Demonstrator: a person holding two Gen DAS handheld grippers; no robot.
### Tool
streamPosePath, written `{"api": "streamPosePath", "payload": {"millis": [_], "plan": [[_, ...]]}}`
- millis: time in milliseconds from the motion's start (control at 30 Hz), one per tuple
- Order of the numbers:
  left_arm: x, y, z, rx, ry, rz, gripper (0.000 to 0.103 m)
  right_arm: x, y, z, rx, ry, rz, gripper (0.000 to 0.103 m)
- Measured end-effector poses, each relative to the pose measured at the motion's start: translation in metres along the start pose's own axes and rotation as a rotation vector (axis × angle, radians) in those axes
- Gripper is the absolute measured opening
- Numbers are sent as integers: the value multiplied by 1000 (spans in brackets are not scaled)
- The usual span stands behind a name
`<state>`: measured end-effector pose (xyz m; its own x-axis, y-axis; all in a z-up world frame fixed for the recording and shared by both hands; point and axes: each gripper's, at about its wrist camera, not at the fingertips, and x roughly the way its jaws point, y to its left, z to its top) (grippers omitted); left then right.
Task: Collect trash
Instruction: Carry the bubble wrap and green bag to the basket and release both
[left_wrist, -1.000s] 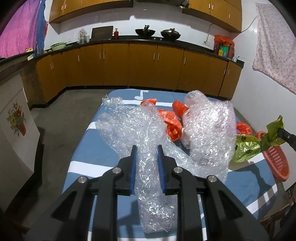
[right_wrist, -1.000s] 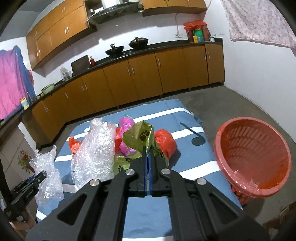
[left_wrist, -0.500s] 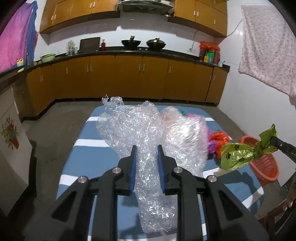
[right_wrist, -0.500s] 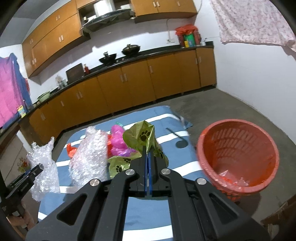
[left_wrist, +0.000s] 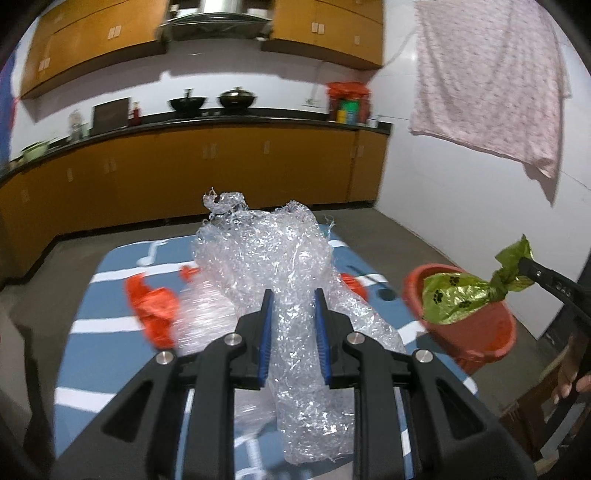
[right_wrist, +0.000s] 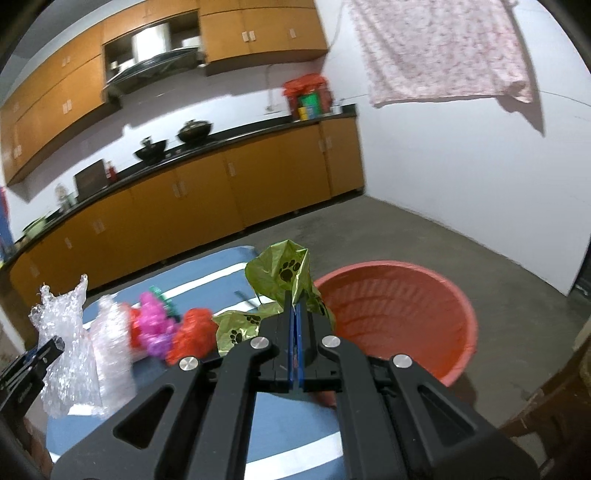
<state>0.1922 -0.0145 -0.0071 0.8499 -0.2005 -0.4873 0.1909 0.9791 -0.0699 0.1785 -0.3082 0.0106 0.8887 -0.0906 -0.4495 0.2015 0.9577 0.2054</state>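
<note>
- My left gripper is clamping crinkly clear bubble wrap, lifted over the striped blue table.
- My right gripper is pinching a glossy green paw-print bag, jaws fully closed, beside the round ribbed red basket.
- Only the right view is showing the basket's inside and a pink bag left of it.
- Only the left view is showing my fingers right of the basket.

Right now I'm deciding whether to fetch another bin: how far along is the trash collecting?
Barely begun: the red basket shows only scraps inside. In hand: the right gripper pinches a green paw-print bag beside the basket; the left gripper clamps bubble wrap. Left on the table: orange bags, a pink bag, more bubble wrap.
</note>
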Motion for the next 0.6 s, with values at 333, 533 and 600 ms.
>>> {"api": "streamPosePath", "payload": {"millis": [333, 533, 600], "plan": [[47, -77, 11, 94, 17, -150, 21, 15, -47, 5, 48, -28, -141, 1], [86, -131, 13, 174, 32, -235, 21, 29, -76, 6, 95, -36, -199, 1], [96, -143, 13, 193, 39, -259, 21, 34, -83, 7, 106, -38, -212, 1]]}}
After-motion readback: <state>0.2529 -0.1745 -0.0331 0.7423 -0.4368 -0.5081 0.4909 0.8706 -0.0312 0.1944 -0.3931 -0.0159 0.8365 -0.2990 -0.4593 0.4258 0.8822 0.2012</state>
